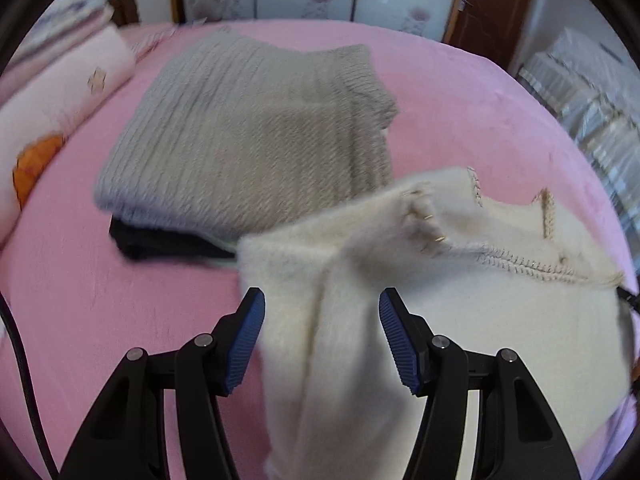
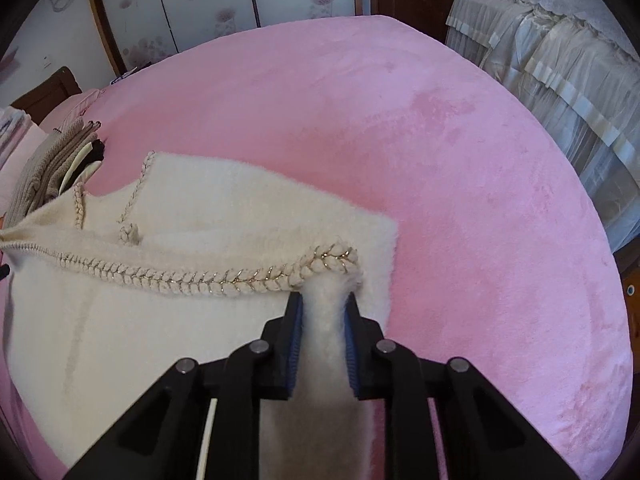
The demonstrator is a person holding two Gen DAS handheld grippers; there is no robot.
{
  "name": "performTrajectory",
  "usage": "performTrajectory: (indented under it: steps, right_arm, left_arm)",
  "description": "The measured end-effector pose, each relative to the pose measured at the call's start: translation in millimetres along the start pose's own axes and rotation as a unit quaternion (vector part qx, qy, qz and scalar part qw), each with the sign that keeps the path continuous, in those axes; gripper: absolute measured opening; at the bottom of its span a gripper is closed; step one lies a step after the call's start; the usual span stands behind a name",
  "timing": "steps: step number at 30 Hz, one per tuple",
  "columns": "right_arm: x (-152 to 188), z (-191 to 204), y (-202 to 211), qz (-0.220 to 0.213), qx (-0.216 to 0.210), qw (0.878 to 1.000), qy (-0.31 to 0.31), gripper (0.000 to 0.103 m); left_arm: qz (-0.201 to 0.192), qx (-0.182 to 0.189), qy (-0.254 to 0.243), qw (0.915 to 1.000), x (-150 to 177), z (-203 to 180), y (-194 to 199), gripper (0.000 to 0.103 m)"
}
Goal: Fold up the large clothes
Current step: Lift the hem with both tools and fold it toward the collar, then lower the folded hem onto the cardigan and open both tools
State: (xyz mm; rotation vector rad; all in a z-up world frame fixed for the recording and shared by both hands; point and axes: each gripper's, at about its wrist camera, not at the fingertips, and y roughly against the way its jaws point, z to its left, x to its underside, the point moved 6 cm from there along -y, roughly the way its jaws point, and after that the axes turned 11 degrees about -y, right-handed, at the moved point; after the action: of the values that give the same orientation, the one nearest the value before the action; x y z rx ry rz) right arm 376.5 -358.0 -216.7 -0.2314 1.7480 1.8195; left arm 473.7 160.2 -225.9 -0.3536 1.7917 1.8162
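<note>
Covering nearly the whole of both views, a pink bedspread [image 2: 460,152] carries everything else. Across the lower left of the right wrist frame lies the cream fuzzy garment [image 2: 224,216], flat on the spread, its braided trim [image 2: 208,278] running from the left edge toward the middle; in the left wrist view the same garment fills the lower right, blurred. Behind it, in the upper middle of the left wrist frame, sits a folded grey ribbed sweater [image 1: 248,128] on top of a dark folded piece [image 1: 160,242] — a small stack, just beside the cream one. A pale patterned pillow [image 1: 60,92] rests at the far left edge there, and a cream ruffled cover [image 2: 552,64] hangs at the upper right of the right wrist frame.

At the bottom, the right gripper [image 2: 323,300] is pinched narrow on a raised fold of the cream garment just under the trim's end. The left gripper [image 1: 322,300] stands wide — garment between its pads, neither pad pressing it.
</note>
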Motion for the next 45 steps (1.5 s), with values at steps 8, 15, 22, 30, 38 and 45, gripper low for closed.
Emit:
performTrajectory:
  steps: [8,15,22,30,38,45]
  right_arm:
    - [3,13,22,-0.069,0.041,0.996,0.038,0.009]
    - [-27,38,70,-0.164,0.031,0.985,0.052,0.008]
    - [-74,53,38,-0.165,0.035,0.986,0.017,0.008]
    - [-75,55,-39,-0.112,0.110,0.987,0.032,0.008]
    - [-62,49,-56,-0.065,0.166,0.983,0.044,0.022]
    - [-50,63,12,-0.076,0.080,0.994,0.004,0.023]
  left_arm:
    - [0.016,-0.027,-0.052,0.9981,-7,-34,-29,0.022]
    - [-0.061,-0.044,-0.007,0.9971,-7,-27,28,0.011]
    - [-0.065,-0.081,0.053,0.9931,-21,-5,24,0.011]
    - [-0.058,-0.110,0.069,0.9898,-22,3,-16,0.012]
    - [-0.042,-0.119,0.055,0.9905,-20,-1,-17,0.025]
    - [-0.044,-0.105,0.054,0.9921,-9,-3,35,0.053]
